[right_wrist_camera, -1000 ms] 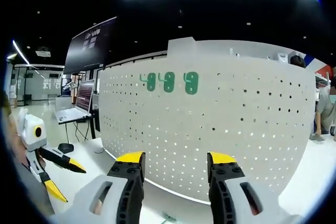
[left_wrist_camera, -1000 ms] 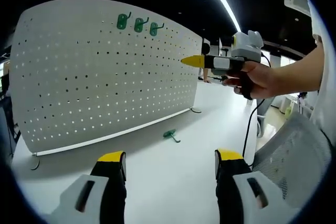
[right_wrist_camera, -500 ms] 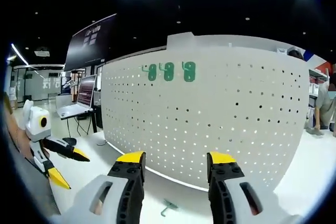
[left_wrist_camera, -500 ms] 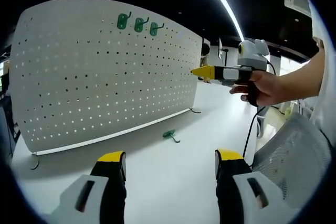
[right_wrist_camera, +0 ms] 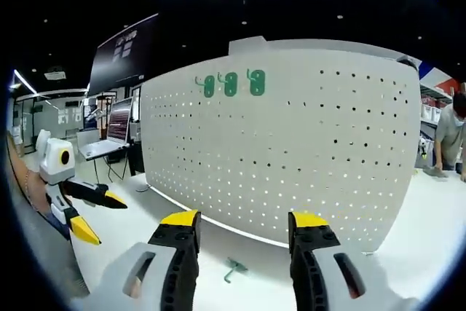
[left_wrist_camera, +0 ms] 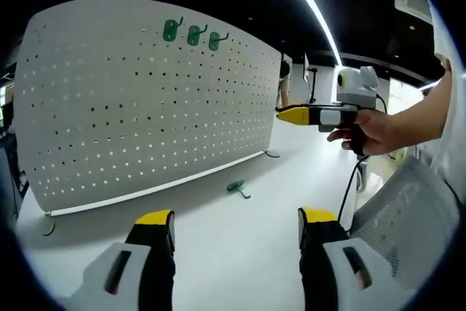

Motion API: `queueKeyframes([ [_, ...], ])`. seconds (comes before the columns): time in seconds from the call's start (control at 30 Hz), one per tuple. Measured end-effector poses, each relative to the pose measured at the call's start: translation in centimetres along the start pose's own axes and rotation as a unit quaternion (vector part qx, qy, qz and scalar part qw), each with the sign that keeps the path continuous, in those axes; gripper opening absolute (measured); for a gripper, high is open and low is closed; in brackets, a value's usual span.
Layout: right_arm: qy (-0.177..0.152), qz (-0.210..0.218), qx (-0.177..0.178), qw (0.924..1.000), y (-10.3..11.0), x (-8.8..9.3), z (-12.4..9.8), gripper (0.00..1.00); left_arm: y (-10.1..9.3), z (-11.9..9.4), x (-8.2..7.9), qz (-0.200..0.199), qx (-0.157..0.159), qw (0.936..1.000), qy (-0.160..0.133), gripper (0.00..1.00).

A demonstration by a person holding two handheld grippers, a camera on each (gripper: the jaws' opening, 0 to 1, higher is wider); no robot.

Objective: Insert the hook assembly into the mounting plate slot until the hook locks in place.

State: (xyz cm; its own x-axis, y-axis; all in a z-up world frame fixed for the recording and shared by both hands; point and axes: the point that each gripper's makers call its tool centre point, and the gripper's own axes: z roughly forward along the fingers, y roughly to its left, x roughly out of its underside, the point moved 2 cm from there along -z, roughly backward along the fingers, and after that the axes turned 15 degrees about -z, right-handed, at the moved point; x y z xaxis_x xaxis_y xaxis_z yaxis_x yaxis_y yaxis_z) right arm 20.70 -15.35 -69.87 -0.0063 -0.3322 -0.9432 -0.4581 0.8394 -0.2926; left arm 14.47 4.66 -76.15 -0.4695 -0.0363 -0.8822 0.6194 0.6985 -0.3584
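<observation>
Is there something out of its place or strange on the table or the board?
One green hook lies loose on the white table in front of the pegboard, while three green hooks hang in a row near its top. Nothing looks damaged or spilled.

A green hook (left_wrist_camera: 236, 188) lies loose on the table before the upright white pegboard (left_wrist_camera: 138, 100)

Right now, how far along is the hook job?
Done: three green hooks already sit in the top row of the white pegboard.
In hand: nothing. The left gripper and right gripper are both open and empty.
Left: one loose green hook lies on the white table in front of the board; it is not yet picked up or inserted.
</observation>
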Motion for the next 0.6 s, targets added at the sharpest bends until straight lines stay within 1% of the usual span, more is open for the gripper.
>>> queueKeyframes([
  [0.3,0.012,0.008,-0.001,0.9999,0.0,1.2,-0.9,0.48,0.1,0.0,0.0,-0.001,-0.001,1.0,0.0,0.71],
  [0.6,0.028,0.012,-0.011,0.9995,0.6,2.6,-1.8,0.49,0.2,0.0,0.1,-0.002,-0.002,1.0,0.002,0.71],
])
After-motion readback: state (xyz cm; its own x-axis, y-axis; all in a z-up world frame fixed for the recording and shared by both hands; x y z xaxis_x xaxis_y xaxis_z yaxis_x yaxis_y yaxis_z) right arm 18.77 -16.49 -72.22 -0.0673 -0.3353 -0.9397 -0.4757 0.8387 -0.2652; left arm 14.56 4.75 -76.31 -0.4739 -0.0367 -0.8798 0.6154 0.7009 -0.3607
